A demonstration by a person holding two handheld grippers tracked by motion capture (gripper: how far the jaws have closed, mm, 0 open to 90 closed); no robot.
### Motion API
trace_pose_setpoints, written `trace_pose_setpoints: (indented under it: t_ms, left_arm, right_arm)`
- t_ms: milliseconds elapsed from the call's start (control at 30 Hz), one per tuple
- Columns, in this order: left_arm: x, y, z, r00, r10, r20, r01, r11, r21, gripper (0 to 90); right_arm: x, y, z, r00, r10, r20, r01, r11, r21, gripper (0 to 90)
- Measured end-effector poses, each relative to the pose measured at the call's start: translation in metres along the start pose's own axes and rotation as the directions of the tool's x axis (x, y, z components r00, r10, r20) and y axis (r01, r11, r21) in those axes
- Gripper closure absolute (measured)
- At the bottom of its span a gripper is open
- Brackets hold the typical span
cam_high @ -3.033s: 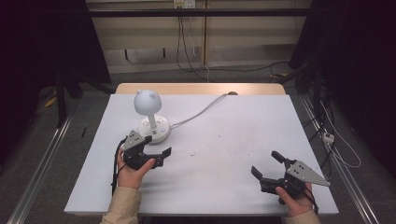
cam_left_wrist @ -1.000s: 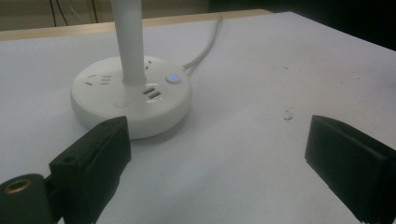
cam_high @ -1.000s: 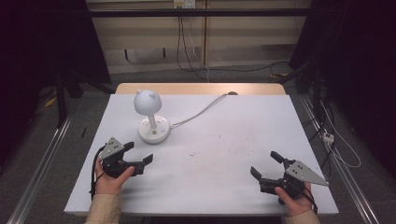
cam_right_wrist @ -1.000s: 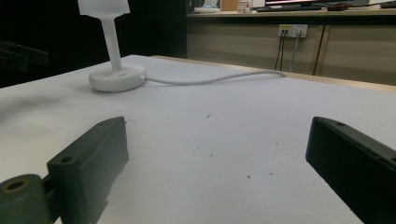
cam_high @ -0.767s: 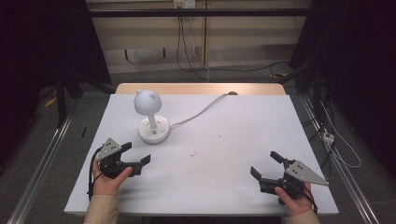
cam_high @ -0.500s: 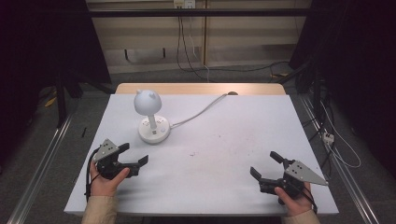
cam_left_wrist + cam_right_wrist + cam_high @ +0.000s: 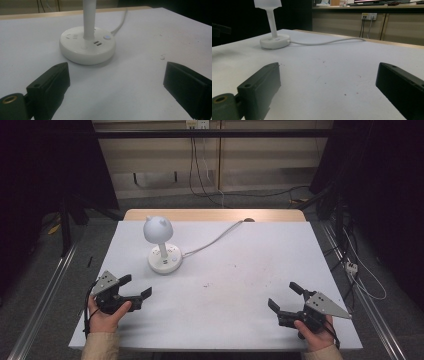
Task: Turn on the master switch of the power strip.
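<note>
A small white desk lamp (image 7: 160, 240) with a round head and a disc base (image 7: 87, 44) stands at the back left of the white table (image 7: 240, 270). Its base carries USB ports and a small button. A white cable (image 7: 215, 240) runs from it to the table's far edge. My left gripper (image 7: 135, 286) is open near the front left corner, short of the lamp base, nothing between its jaws. My right gripper (image 7: 285, 296) is open near the front right, aimed across the table towards the lamp (image 7: 272, 25).
A wooden strip (image 7: 215, 215) borders the table's far edge. Metal rails (image 7: 45, 295) run along both sides on the floor. Cables (image 7: 355, 265) lie on the floor at the right. Small dark specks (image 7: 207, 284) mark the table's middle.
My left gripper has drawn back from the lamp base towards the front left corner, staying open. The right gripper has held still.
</note>
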State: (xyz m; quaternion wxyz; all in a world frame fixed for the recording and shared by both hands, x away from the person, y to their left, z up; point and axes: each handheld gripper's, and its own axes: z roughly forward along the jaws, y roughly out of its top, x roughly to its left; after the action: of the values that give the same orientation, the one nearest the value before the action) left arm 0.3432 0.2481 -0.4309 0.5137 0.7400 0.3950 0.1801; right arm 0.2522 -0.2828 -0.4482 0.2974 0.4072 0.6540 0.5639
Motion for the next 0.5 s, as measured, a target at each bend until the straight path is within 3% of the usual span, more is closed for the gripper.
trace_pose_setpoints:
  t_ms: [500]
  left_arm:
    - [0.0086,-0.0059,-0.0107,0.9998,-0.012,-0.016,0.012,0.9999,-0.004,6.4]
  right_arm:
    - [-0.0001,-0.0001,0.0004,1.0,-0.003,0.0,0.003,1.0,0.002,5.1]
